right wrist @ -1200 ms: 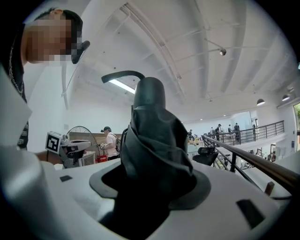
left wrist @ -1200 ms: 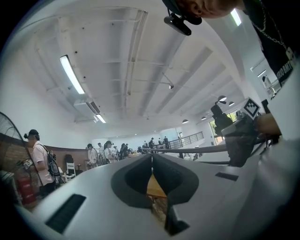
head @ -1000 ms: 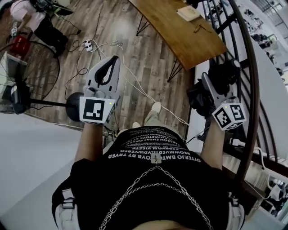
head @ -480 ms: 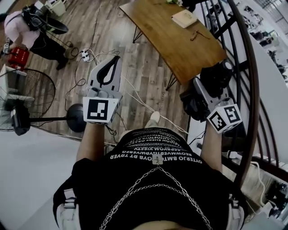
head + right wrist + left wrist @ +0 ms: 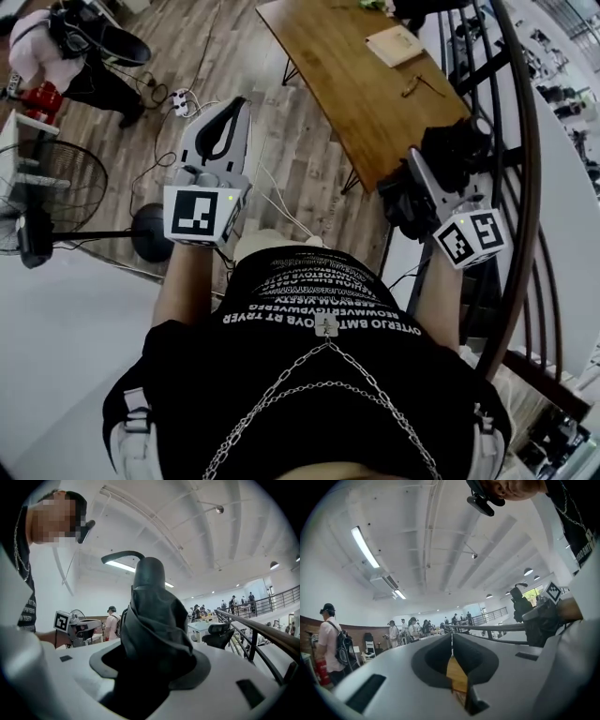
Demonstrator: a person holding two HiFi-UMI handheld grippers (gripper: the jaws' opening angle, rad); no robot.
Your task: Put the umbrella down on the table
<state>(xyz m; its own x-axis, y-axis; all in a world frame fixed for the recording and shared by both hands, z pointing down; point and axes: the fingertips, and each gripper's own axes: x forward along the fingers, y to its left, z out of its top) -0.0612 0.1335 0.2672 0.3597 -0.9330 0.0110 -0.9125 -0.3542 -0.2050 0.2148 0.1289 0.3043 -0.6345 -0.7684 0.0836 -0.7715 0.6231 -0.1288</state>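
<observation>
Head view: the right gripper (image 5: 424, 174) was clamped on the folded black umbrella (image 5: 457, 148), so the umbrella was up in the air, not on the table yet. The wooden table (image 5: 349, 89) sat ahead of the person. Its near corner was just up and left of the umbrella, so the right hand was clearly the nearer one. The left gripper (image 5: 228, 117) hung over bare floor, well off the table's long left edge, with its jaws together and nothing in them. A notebook (image 5: 394, 43) lay toward the table's far end, which left the near end free. The railing (image 5: 525, 178) ran close along the right side.

Left gripper view: the jaws were pinched together on nothing, with only a sliver of wood colour showing through the gap. Off to the right you could see the other gripper carrying the dark bundle.

Right gripper view: the umbrella filled the space between the jaws and stuck up out of them, rounded end on top. So I'd say its long axis ran across the jaws rather than along them, though from the head view it was just a dark lump and I wouldn't swear to the angle.

My guess was that the right hand needed to go forward and a bit left to get over that near corner. Then it had to lower the umbrella so its length lay flat along the tabletop before letting go.
</observation>
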